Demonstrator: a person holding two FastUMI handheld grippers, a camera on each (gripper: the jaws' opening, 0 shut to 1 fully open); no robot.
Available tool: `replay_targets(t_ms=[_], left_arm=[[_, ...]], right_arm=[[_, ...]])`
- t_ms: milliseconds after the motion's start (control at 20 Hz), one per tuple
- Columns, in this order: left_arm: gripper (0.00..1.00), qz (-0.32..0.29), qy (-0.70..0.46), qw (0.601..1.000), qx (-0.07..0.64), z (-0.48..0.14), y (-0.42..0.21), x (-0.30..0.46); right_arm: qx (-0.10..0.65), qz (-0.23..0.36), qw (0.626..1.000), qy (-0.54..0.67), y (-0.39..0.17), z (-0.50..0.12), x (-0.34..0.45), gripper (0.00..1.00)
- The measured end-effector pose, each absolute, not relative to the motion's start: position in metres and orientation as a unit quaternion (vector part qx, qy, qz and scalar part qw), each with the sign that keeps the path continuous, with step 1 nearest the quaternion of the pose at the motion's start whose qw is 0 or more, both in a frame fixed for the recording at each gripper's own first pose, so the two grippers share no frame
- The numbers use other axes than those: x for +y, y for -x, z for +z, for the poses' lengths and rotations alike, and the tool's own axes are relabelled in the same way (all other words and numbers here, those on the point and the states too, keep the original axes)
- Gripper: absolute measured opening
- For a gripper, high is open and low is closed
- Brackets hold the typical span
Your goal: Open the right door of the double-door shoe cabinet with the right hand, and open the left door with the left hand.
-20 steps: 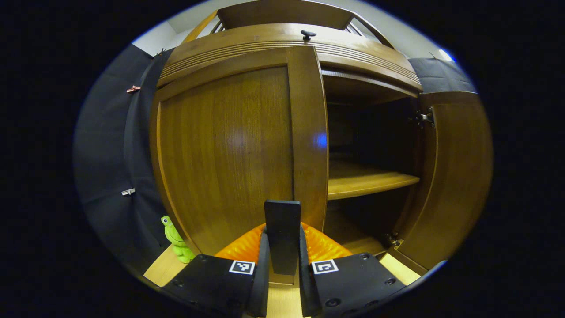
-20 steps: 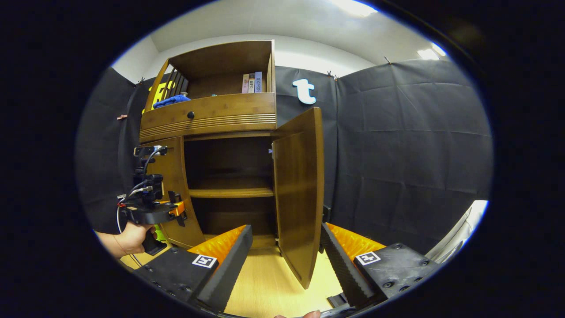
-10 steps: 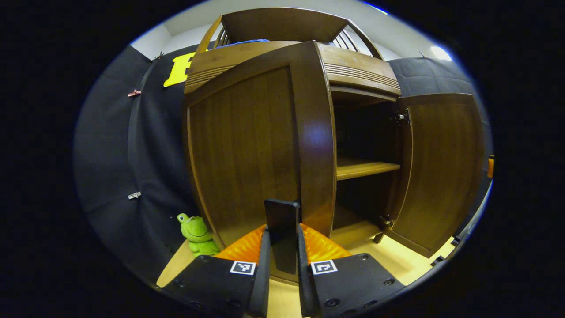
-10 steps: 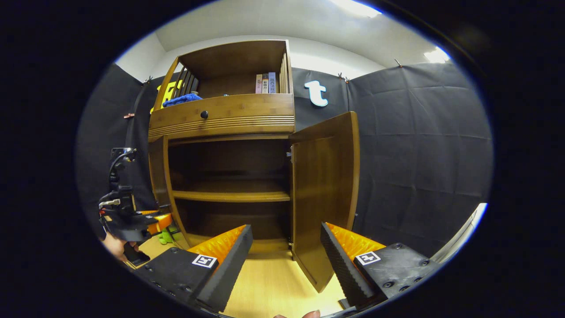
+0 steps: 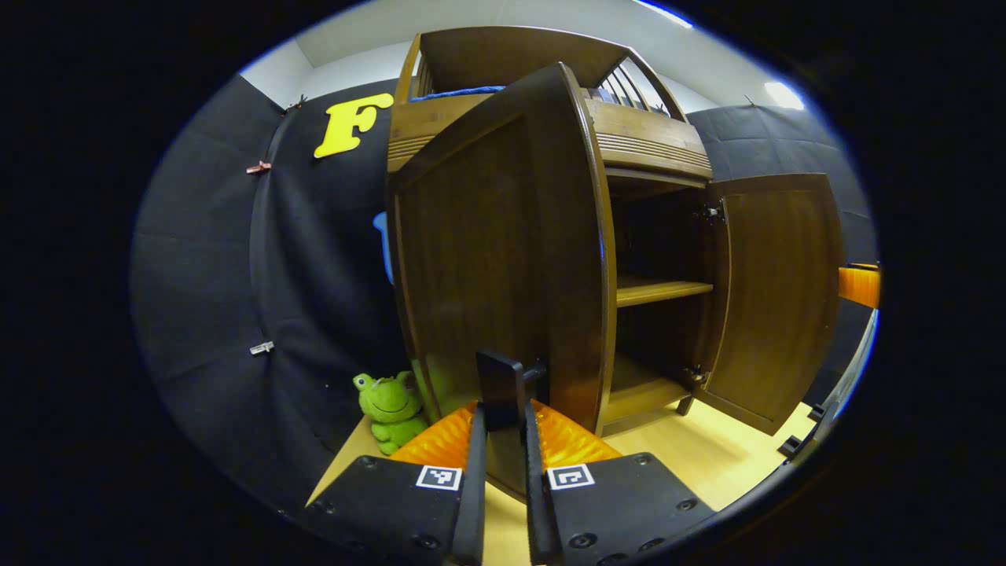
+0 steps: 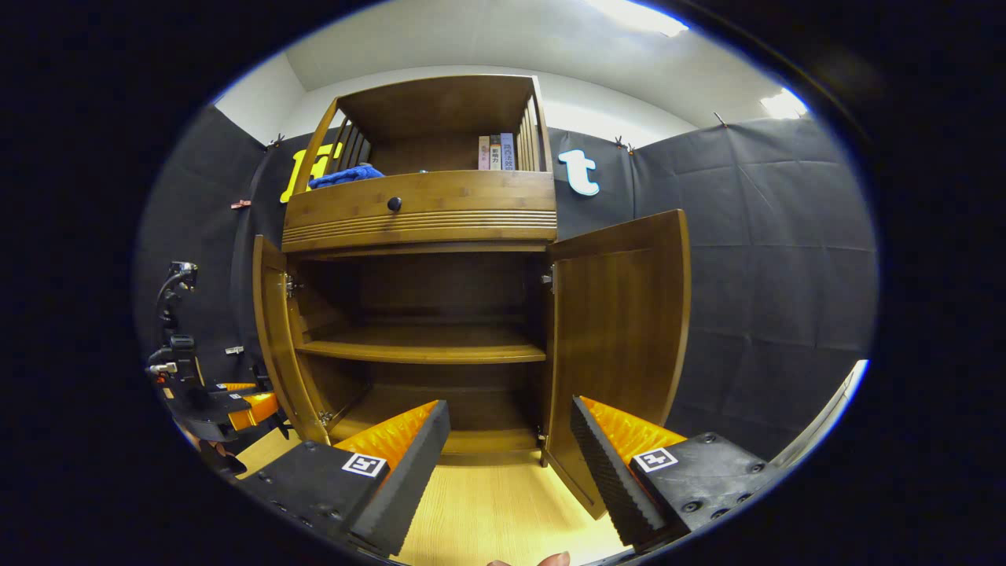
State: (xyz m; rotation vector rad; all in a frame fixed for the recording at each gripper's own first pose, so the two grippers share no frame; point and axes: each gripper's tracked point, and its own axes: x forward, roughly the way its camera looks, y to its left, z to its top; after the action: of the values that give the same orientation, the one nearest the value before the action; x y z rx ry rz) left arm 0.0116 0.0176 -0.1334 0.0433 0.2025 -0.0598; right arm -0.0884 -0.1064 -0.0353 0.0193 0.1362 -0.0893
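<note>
The left door (image 5: pixel 503 259) of the shoe cabinet (image 6: pixel 424 208) is held by its dark handle (image 5: pixel 503 385), pinched between the closed fingers of the left gripper (image 5: pixel 501 464), so that it can be drawn wide. The right door (image 6: pixel 621 330) stands open and released; the right gripper (image 6: pixel 509 448) is parted, touching nothing.

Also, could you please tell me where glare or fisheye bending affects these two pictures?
Left gripper view: the dark brown wooden left door bulges outward from fisheye bending, with a bluish glint along its edge. Right gripper view: ceiling lights blow out at the top; the cabinet's wooden shelf curves.
</note>
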Motion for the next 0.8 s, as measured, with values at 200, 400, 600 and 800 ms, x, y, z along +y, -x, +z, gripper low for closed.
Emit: replay_targets(t_ms=[200,400,600,800], left_arm=[[0.22,-0.023,-0.014,0.995,0.096,-0.135,0.002,0.042],[0.19,-0.008,-0.015,0.995,0.096,-0.135,0.010,0.068],[0.15,0.000,-0.014,0.996,0.093,-0.134,0.014,0.088],[0.12,0.010,-0.015,0.996,0.088,-0.134,0.018,0.113]], right_arm=[[0.070,-0.037,0.997,-0.019,0.081,-0.054,-0.081,0.98],[0.073,-0.030,0.997,-0.016,0.076,-0.056,-0.069,1.00],[0.071,-0.027,0.997,-0.014,0.071,-0.055,-0.060,1.00],[0.069,-0.025,0.997,-0.013,0.068,-0.055,-0.056,0.98]])
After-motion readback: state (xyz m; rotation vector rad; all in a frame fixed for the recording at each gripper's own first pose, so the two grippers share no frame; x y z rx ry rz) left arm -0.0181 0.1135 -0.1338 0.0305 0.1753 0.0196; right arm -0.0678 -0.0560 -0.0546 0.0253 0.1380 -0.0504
